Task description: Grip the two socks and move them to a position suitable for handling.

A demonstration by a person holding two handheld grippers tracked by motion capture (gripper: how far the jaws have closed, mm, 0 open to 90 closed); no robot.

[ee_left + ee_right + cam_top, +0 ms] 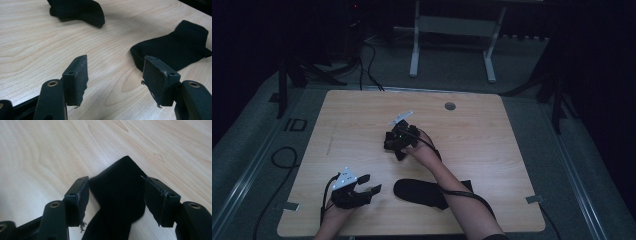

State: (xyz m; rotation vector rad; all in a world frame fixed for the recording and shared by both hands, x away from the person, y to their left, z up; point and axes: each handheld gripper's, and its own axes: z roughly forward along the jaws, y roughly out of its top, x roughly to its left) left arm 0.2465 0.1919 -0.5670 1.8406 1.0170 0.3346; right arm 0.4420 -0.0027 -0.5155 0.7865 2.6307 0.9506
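Note:
One black sock lies flat on the wooden table, with its end between the jaws of my right gripper. Those jaws stand apart on either side of the sock, not pinching it. The high view places my right gripper at the table's middle. A second black sock lies near the front edge, partly under the right forearm. My left gripper is at the front left, open and holding nothing. Its own view has the gripper above bare wood, the near sock to the right and the other sock farther off.
A round cable hole sits near the table's far edge. Beyond the table stands a white metal frame on grey carpet. Black cables lie on the floor to the left. Metal brackets mark the front corners.

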